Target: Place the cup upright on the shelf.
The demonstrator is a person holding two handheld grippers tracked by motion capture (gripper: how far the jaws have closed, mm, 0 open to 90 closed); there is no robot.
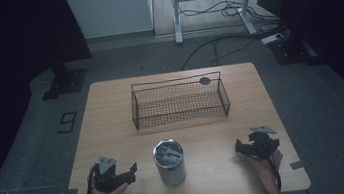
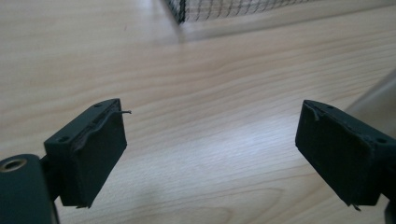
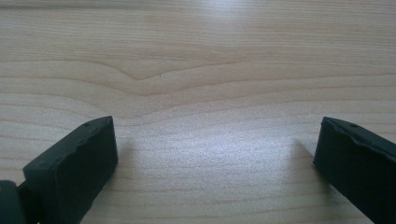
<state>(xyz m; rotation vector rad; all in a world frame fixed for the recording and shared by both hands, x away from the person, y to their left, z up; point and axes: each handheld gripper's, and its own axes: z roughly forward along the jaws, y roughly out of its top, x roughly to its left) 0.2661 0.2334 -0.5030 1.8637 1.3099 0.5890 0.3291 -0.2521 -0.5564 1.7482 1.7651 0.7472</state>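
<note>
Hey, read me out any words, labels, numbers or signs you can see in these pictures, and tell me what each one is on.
"9": a dark figure marked on the grey floor left of the table; it could also read as a 6 from the other side.
The metal can shows no readable label.
The round dark tag on the wire basket is too small to read.

A shiny metal can [image 1: 169, 163] stands upright on the counter [image 1: 114, 130] between the two tongs, nearer the left tongs [image 1: 130, 172] than the right tongs [image 1: 240, 149]. It touches neither. Its open top shows grey pieces inside, too small to identify.
</note>
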